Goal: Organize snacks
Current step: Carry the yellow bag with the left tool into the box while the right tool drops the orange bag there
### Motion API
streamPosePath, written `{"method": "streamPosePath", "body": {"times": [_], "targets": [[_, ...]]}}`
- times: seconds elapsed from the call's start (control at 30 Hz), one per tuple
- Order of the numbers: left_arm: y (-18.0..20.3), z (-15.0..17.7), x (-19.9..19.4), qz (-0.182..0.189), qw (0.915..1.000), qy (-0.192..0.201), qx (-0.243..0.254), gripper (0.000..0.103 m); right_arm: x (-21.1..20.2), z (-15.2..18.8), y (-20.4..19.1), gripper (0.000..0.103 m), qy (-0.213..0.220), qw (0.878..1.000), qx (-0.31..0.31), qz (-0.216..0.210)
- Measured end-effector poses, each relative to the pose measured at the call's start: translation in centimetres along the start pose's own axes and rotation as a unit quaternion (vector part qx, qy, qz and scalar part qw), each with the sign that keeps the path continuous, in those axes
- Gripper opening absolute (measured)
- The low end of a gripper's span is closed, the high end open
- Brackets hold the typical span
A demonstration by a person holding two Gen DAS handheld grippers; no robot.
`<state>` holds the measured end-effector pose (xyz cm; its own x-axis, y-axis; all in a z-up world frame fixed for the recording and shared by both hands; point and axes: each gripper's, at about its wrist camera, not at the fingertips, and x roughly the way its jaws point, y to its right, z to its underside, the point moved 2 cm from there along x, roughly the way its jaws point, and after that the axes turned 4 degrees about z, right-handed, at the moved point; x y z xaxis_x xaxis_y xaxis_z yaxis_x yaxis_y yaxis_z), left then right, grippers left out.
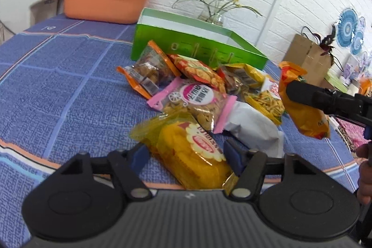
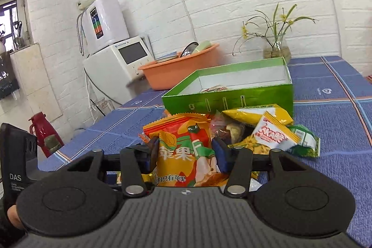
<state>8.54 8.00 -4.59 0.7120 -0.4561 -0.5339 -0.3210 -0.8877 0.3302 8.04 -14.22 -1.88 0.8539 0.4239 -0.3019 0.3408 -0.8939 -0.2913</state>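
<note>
A pile of snack packets lies on the blue checked tablecloth [image 1: 58, 85] in front of an open green box [image 1: 197, 48] [image 2: 227, 97]. In the left wrist view my left gripper [image 1: 186, 155] is shut on a yellow chip packet [image 1: 186, 150] at the near edge of the pile, with a pad against each side. Behind it lie a pink-edged packet [image 1: 195, 101] and a white one [image 1: 253, 129]. My right gripper [image 2: 186, 150] is shut on an orange apple-chip packet [image 2: 183, 143] [image 1: 302, 113], held above the table at the pile's right. One small packet [image 2: 214, 88] lies inside the box.
An orange basin [image 1: 104, 4] with dishes and a glass vase of flowers [image 2: 276, 50] stand at the back by the wall. A white appliance [image 2: 121, 59] sits beyond the table's left end. A brown paper bag [image 1: 307, 55] and a red thermos [image 2: 44, 134] stand off the table.
</note>
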Motion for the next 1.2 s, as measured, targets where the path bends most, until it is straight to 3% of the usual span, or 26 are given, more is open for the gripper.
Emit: {"method": "streamPosePath", "body": {"times": [0.1, 0.27, 0.53, 0.67, 0.83, 0.9, 1.07, 1.13, 1.2], "targets": [[0.0, 0.4, -1.1, 0.023, 0.9997, -0.008, -0.009, 0.066, -0.4, 0.6, 0.5, 0.084, -0.008, 1.000, 0.014, -0.006], [-0.4, 0.1, -3.9, 0.060, 0.9972, 0.016, -0.042, 0.066, -0.5, 1.2, 1.1, 0.084, -0.021, 0.999, 0.040, -0.017], [-1.3, -5.7, -5.0, 0.040, 0.9939, 0.095, -0.041, 0.066, 0.4, 0.8, 2.0, 0.084, -0.053, 0.991, 0.097, -0.072], [-0.7, -10.6, -2.6, 0.043, 0.9924, 0.114, -0.020, 0.065, 0.5, -1.8, 2.8, 0.084, -0.019, 0.991, 0.110, -0.078], [1.4, -16.9, 2.5, 0.032, 0.9907, 0.132, 0.010, 0.065, 1.6, -6.6, 4.7, 0.084, 0.103, 0.992, 0.072, -0.021], [1.5, -18.8, 5.1, 0.030, 0.9911, 0.130, -0.002, 0.065, 3.3, -7.9, 5.9, 0.084, 0.126, 0.989, 0.078, -0.002], [0.3, -20.3, 10.6, 0.001, 0.9924, 0.122, -0.021, 0.065, 9.0, -10.0, 9.2, 0.084, 0.093, 0.988, 0.121, 0.021], [-0.9, -19.5, 11.9, 0.001, 0.9921, 0.119, -0.040, 0.065, 10.9, -10.2, 9.9, 0.084, 0.066, 0.991, 0.108, 0.041], [-1.8, -19.7, 13.5, -0.006, 0.9955, 0.085, -0.041, 0.065, 12.3, -10.1, 10.3, 0.084, 0.047, 0.994, 0.085, 0.051]]}}
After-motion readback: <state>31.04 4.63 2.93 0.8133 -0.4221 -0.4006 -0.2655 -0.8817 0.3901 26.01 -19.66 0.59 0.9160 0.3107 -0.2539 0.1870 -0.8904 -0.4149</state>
